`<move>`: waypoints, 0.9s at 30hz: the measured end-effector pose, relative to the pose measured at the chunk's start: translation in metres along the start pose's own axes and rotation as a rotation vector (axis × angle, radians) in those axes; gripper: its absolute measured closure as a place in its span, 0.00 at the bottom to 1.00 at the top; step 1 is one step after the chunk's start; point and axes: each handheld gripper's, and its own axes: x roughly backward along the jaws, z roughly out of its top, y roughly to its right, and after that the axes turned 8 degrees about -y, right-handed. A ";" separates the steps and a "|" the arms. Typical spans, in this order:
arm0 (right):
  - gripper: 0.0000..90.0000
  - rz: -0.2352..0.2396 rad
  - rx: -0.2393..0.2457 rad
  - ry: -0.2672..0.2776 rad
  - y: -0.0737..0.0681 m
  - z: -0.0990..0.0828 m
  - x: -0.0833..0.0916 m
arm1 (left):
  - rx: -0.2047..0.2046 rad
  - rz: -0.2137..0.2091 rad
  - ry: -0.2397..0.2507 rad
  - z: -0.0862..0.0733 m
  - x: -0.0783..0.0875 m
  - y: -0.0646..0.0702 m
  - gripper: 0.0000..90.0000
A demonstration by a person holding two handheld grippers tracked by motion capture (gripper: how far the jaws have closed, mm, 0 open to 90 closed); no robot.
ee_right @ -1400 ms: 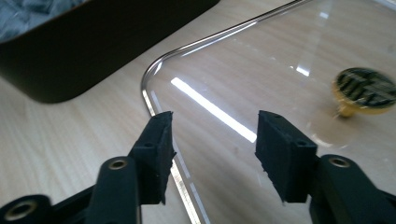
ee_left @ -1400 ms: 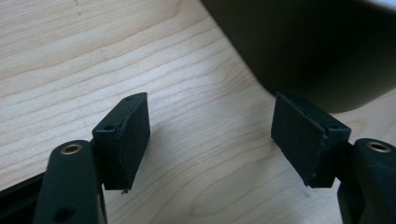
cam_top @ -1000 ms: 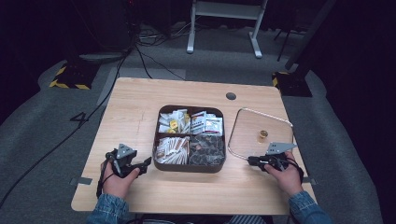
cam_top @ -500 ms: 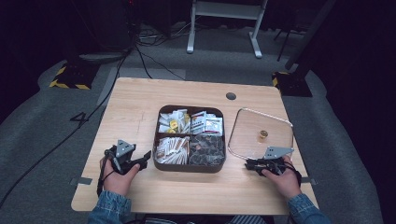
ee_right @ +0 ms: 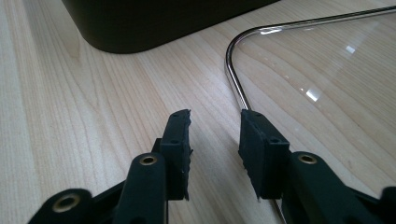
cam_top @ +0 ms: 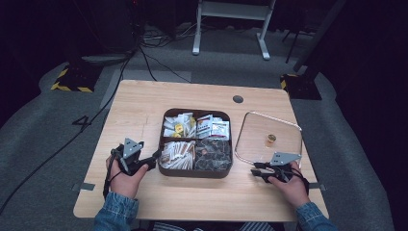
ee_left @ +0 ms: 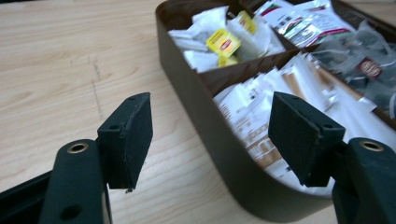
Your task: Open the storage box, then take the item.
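Note:
A brown four-compartment tray (cam_top: 196, 173) full of sachets and tea bags sits mid-table. My left gripper (cam_top: 148, 162) hovers at its left side, open: in the left gripper view (ee_left: 210, 135) one jaw hangs over the bare wood and the other over the paper sachets (ee_left: 261, 112), with the tray wall (ee_left: 201, 116) between them. A glass lid (cam_top: 279, 130) with a metal rim and a small knob (cam_top: 270, 140) lies flat to the tray's right. My right gripper (cam_top: 257, 171) rests at its near-left corner. Its jaws have just been opening; bare wood shows between them (ee_right: 215, 135), and the rim (ee_right: 235, 86) runs under the right jaw.
The wooden table (cam_top: 144, 110) has a round cable hole (cam_top: 237, 99) at the back. Its front edge is near both hands. Cables (cam_top: 144, 57) and a white stand (cam_top: 231, 24) are on the grey floor beyond.
The left gripper has risen a little beside the tray. The right gripper's jaws have parted slightly at the lid's corner. The lid and tray have not moved.

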 end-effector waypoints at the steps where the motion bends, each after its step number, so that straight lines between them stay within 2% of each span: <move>1: 0.71 -0.001 -0.001 0.000 0.000 0.000 0.000 | -0.006 -0.005 -0.003 0.002 0.000 0.002 0.35; 9: 0.70 -0.002 -0.004 0.000 0.000 0.000 0.000 | -0.034 -0.060 0.031 0.017 -0.001 0.017 0.35; 14: 0.70 -0.001 -0.008 0.001 0.000 0.000 0.000 | -0.049 -0.071 0.027 0.022 -0.008 0.023 0.34; 23: 0.70 0.004 -0.015 0.000 0.001 0.000 0.000 | -0.082 -0.080 -0.019 0.020 -0.021 0.037 0.34; 27: 0.70 0.003 -0.014 0.000 0.001 0.000 0.000 | -0.088 -0.073 -0.044 0.019 -0.027 0.039 0.34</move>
